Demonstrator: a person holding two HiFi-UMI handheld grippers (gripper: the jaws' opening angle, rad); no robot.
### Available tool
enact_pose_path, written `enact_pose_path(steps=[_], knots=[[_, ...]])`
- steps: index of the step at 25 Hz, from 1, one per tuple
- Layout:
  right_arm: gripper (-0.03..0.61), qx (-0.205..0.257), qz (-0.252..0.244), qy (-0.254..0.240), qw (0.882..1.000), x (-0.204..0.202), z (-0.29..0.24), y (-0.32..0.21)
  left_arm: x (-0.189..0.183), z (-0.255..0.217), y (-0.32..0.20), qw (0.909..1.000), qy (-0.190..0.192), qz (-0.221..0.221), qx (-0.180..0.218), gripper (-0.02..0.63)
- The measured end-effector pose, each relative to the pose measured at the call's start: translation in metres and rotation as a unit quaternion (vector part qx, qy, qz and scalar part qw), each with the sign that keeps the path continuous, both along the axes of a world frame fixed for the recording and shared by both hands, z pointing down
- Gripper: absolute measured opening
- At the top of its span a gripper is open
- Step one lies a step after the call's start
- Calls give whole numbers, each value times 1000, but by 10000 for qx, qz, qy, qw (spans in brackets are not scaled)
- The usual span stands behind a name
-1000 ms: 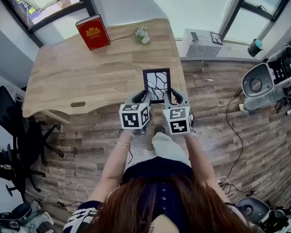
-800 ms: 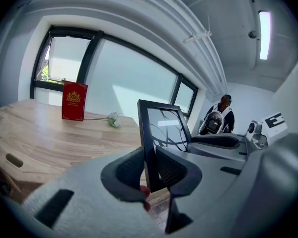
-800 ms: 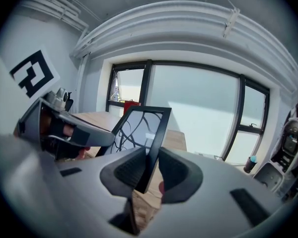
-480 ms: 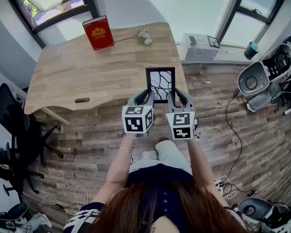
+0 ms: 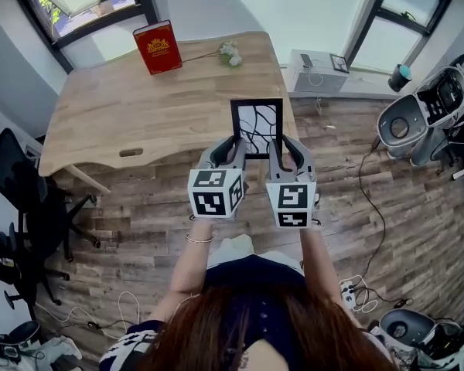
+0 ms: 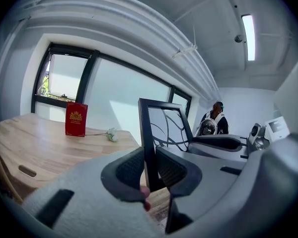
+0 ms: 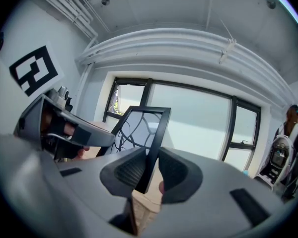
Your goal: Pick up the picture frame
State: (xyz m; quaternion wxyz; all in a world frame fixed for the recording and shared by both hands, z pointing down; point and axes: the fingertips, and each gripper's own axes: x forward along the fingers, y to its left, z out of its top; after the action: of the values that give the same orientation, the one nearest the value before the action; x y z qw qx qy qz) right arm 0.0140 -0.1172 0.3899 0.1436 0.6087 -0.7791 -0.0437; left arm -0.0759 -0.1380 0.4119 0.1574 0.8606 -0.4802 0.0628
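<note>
The picture frame (image 5: 257, 126) is black with a branch-like line pattern behind its glass. It hangs in the air over the near right corner of the wooden table (image 5: 139, 107), held by both grippers at its lower part. My left gripper (image 5: 233, 147) is shut on the frame's left bar (image 6: 149, 133), with the pads pressing either side of it. My right gripper (image 5: 277, 147) is shut on the right bar (image 7: 156, 133) in the same way. In both gripper views the frame stands roughly upright, its top above the jaws.
A red book (image 5: 157, 46) stands at the table's far edge, with a small white flower (image 5: 230, 53) beside it. A white box unit (image 5: 317, 69) sits under the window. Office chairs (image 5: 15, 207) are at left, grey equipment (image 5: 417, 122) at right, and cables lie on the floor.
Both grippers have risen together with the picture frame between them. The frame has come up off the table's near corner and now stands higher and more upright.
</note>
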Motion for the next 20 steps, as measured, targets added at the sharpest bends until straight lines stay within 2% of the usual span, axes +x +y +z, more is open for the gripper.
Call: enact_pose_path(steps=[20], knots=[[83, 520, -219, -247, 9981, 33, -51, 89, 30, -58, 92, 9985, -30, -230, 498, 84]])
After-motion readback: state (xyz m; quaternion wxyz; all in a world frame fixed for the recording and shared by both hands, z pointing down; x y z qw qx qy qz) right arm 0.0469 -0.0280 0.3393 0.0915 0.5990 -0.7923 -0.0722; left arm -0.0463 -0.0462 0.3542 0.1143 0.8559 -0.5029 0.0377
